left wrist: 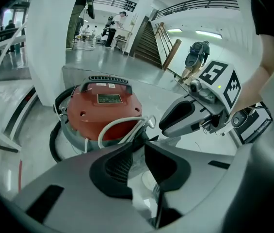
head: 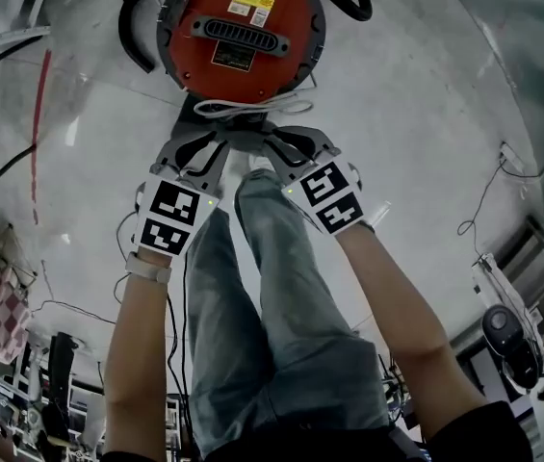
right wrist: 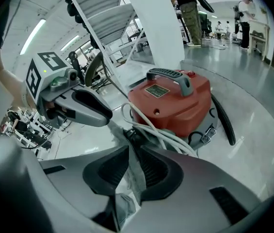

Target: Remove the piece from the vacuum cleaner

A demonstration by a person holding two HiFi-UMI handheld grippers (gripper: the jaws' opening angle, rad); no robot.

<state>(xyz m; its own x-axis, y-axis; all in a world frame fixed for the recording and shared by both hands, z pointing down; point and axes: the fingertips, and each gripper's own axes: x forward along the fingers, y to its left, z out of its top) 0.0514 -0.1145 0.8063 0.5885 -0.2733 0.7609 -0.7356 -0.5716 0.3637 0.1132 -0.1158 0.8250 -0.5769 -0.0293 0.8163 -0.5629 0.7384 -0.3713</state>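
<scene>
L gripper (left wrist: 142,142): jaws a slit apart, nothing btwn them. R gripper (right wrist: 132,145): jaws also barely apart, gripping nothing; grey fabric shows thru the slit. Both are held side by side over the person's jeans (head: 272,296), tips near each other. Red vacuum cleaner (head: 243,32) sits upright on the floor (head: 426,114) just ahead, white cable (head: 252,107) looped at its near side, black hose (head: 132,27) curving round it.

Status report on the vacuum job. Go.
Left tongs slightly apart, empty. Right tongs nearly closed; grey strip shows in the gap, grip unclear. Red vacuum cleaner on floor just ahead. White cord loops between it and tongs.
</scene>
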